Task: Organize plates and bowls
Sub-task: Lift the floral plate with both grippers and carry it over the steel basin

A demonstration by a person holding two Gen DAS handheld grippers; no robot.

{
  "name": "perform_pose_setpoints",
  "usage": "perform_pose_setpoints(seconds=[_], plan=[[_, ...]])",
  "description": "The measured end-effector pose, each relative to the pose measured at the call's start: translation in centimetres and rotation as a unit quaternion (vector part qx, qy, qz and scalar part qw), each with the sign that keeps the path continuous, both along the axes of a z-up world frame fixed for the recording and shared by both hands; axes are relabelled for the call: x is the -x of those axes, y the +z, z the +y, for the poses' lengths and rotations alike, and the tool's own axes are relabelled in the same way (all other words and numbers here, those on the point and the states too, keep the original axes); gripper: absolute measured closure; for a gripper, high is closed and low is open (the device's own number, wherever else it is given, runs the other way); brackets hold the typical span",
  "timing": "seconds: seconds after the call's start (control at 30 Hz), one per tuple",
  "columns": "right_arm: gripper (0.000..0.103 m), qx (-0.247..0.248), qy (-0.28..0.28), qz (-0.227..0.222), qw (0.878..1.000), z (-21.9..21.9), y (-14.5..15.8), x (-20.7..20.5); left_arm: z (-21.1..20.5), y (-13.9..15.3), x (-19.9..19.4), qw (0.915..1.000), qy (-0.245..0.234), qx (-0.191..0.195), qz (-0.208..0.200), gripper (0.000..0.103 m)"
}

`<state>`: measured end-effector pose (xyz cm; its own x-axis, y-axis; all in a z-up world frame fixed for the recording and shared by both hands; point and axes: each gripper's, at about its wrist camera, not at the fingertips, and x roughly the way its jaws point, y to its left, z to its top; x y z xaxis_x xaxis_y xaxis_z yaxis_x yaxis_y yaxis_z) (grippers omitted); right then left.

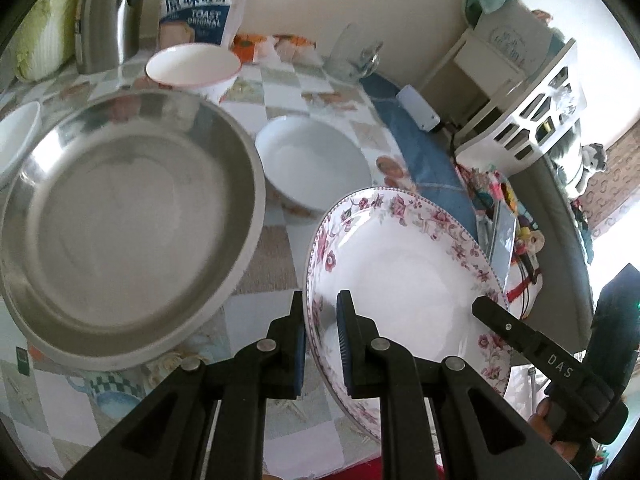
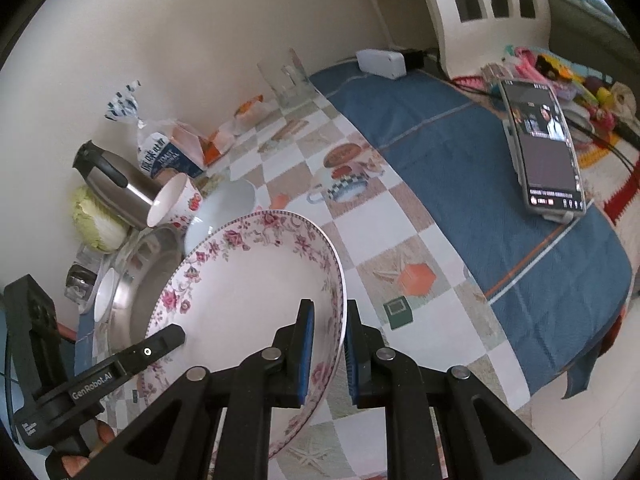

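Because the floral plate (image 1: 404,280) is wide and shallow, we carry it with 2 grips: the left gripper (image 1: 322,344) clamps its fingers on one rim, the right gripper (image 2: 328,350) on the opposite rim. Held clear above the bench (image 2: 400,216), it hangs beside the steel pan (image 1: 132,220), probably its stacking base.

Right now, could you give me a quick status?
Both grippers, left and right, shut on floral plate rim. Steel pan beside it.
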<state>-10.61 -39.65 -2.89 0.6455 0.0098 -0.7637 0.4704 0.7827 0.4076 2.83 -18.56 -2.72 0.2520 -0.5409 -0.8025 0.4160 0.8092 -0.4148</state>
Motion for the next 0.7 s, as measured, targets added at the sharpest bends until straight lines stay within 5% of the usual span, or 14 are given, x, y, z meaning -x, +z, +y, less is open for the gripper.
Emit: perform_pose_setpoints(seconds=[0.7], plan=[[0.088,0.046,0.06,-0.036,0.996,5.4,6.4,-6.2,6.5,3.3,-3.9,0.9949,0.075,0.056,-0.037,0.088]])
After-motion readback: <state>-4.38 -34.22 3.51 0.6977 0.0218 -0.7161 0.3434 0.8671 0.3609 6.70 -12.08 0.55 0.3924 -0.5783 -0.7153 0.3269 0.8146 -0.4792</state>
